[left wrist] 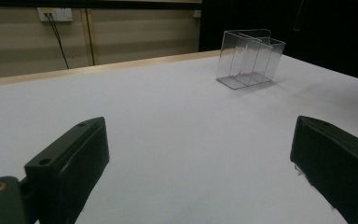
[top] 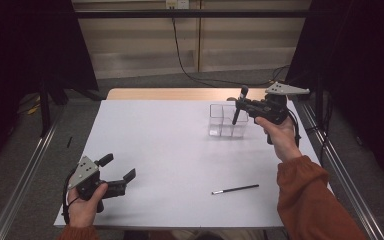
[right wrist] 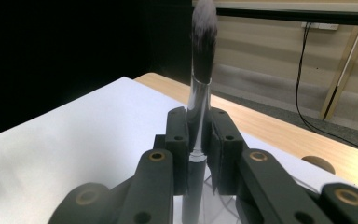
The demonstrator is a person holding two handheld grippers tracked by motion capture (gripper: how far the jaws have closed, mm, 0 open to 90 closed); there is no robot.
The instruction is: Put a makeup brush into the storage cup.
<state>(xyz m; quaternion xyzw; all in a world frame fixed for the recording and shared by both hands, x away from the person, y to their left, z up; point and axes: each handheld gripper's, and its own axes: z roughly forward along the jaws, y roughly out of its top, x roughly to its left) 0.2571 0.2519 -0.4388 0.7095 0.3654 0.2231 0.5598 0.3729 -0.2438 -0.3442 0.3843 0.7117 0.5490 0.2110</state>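
Nearest you, at the front left corner of the table, your left gripper rests low with its jaws spread wide and nothing between them; in the left gripper view the white top shows bare between the two black pads. A little farther in, toward the front right edge, a thin dark brush lies flat, well apart from either gripper; it looks light and slender, so it will roll or skid if you nudge it, and you would do best to close across the middle of its handle. Beyond that, near the back right part of the table, your right gripper is clamped on a makeup brush, held roughly upright with the soft bristle head up and the handle end reaching down over the clear plastic organizer. The jaws pinch it at the shiny metal ferrule, which I judge to be slick, so keep a firm squeeze and avoid twisting. The brush is stiff and light; only its bristles are soft. The organizer is thin-walled, empty and probably light enough to tip or slide if the handle catches a divider, so lower it straight into one compartment.
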